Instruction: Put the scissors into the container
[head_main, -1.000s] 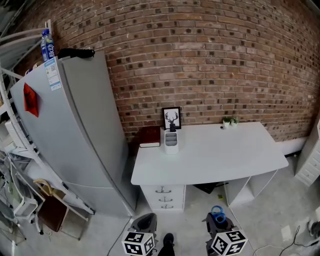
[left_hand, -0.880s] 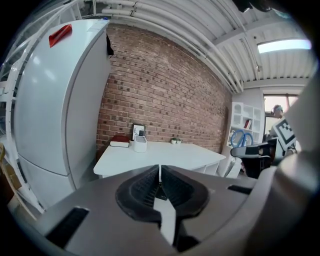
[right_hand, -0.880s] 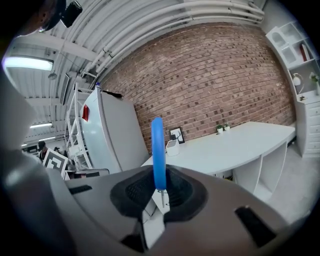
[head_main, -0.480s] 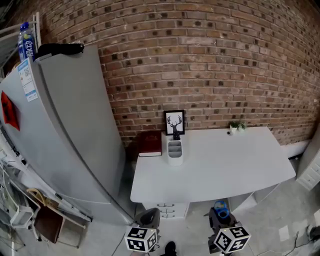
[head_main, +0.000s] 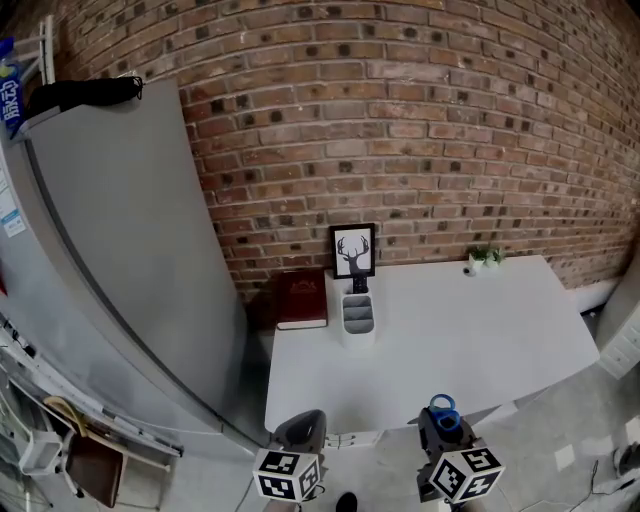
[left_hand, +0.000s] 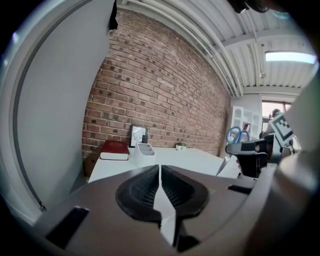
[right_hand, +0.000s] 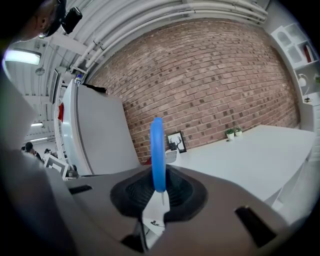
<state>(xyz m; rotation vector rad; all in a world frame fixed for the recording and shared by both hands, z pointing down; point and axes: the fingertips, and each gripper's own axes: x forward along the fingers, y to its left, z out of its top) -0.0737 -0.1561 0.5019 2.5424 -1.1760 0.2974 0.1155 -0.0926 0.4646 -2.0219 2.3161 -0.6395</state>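
Since 1.0 s ago the near edge of the desk (head_main: 450, 335) has drawn in close to both grippers in the head view, and the container (head_main: 358, 322) now sits lower and larger in frame. Reading: the approach is under way and the carry is not finished, with the scissors not yet over the container. Right gripper (right_hand: 159, 189): fingers (right_hand: 131, 195) clamped on the scissors (right_hand: 158, 150), held low, just under the blue handle loop. The loop stands up out of the fingers and is seen edge-on in the right gripper view. A thin sliver of metal shows below it; the blades are otherwise hidden. The left gripper view shows both blue loops above the right gripper. Judged: long axis near upright, handles up, tips down, so the blade end would have to be freed or turned toward a compartment. Left gripper (left_hand: 160, 182): fingers pressed together, nothing between them; it is held beside the right, apart from it, at the near desk edge. The container is white and compartmented, at the back of the desk, just in front of the frame (head_main: 354, 250) and just right of the red book (head_main: 301, 298). It is well apart from the scissors, with bare desk between. A plant (head_main: 484, 258) stands at the rear right and a fridge (head_main: 110, 250) at the left.
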